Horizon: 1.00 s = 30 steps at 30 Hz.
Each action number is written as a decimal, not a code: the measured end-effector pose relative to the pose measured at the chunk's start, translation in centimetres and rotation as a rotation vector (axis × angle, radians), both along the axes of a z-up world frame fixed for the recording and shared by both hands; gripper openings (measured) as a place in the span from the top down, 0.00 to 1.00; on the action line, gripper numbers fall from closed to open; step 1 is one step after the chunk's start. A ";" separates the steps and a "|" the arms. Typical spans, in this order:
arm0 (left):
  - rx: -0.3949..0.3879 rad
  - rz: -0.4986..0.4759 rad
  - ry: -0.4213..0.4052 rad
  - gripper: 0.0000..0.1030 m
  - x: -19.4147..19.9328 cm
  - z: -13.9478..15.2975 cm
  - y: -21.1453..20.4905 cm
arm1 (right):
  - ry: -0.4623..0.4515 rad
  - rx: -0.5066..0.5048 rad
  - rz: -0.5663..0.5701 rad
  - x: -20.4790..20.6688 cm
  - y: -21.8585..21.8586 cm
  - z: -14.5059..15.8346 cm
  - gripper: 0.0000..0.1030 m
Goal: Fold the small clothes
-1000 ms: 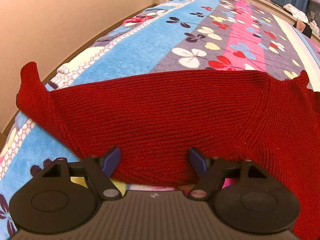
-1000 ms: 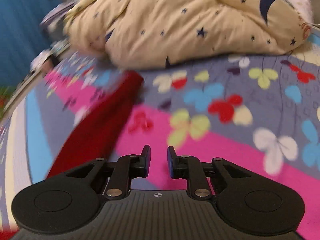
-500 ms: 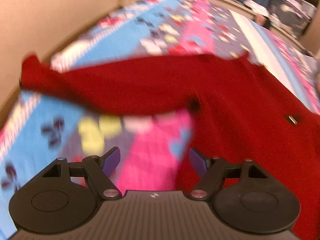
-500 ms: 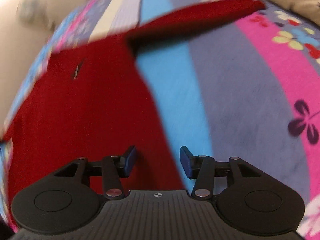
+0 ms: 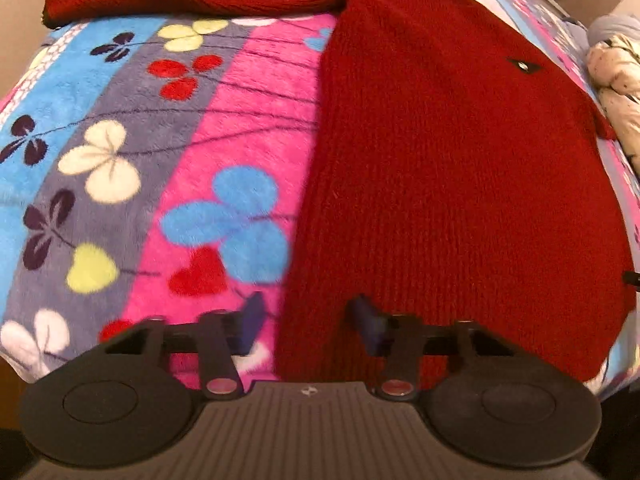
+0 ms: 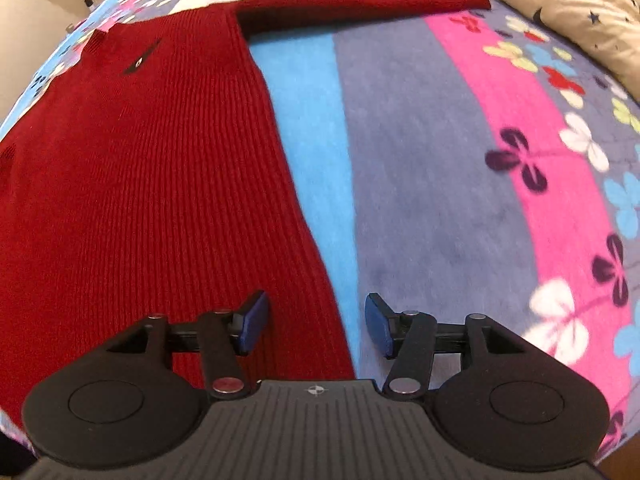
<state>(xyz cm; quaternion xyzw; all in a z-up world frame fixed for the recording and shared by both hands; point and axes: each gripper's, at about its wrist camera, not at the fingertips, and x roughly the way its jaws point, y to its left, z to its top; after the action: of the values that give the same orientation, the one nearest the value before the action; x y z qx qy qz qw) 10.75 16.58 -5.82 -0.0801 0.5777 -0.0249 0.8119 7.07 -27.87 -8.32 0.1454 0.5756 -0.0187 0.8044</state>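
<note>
Now both tools are seen repositioned at the hem corners: the left gripper is spread wide astride the left side edge of the red sweater, and the right gripper, previously narrow, is opened wide over the right edge. Nothing is held. The sweater is laid flat on the floral blanket, sleeves stretched sideways. Ample bare blanket is left outside each edge; a quilt is heaped beyond the right sleeve.

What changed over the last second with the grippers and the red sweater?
Both grippers swung to the hem corners of the red sweater: the left gripper straddles its left side edge, and the right gripper, nearly shut before, opened over the right edge. Neither grips yet. The sweater stays flat on the floral blanket, sleeves out.
</note>
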 end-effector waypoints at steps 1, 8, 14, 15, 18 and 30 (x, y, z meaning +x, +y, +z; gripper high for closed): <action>-0.011 -0.004 0.000 0.78 -0.1 0.0 0.1 | 0.006 0.011 0.005 -0.4 0.0 -0.1 0.46; -0.062 0.000 -0.172 0.94 -2.3 3.5 -0.2 | -0.138 0.117 -0.035 -3.1 -0.2 1.9 0.90; -0.072 0.067 -0.142 0.94 -4.3 3.6 0.9 | -0.289 0.201 -0.194 -5.2 -3.4 4.9 0.91; -0.036 0.051 -0.124 0.93 -3.9 3.2 0.5 | -0.235 0.181 -0.202 -4.8 -3.3 4.1 0.91; -0.009 0.077 -0.105 0.91 -2.9 2.6 0.6 | -0.106 0.102 -0.131 -3.3 -1.7 2.1 0.89; 0.141 -0.142 -0.064 0.42 -1.3 0.0 -5.9 | -0.130 0.036 0.074 -0.5 3.0 1.3 0.54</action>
<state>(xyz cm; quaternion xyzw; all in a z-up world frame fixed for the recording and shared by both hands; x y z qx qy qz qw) 9.42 10.70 -5.85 0.0191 0.5562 -0.0440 0.8297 6.59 -24.91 -7.02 0.1393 0.5276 0.0308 0.8374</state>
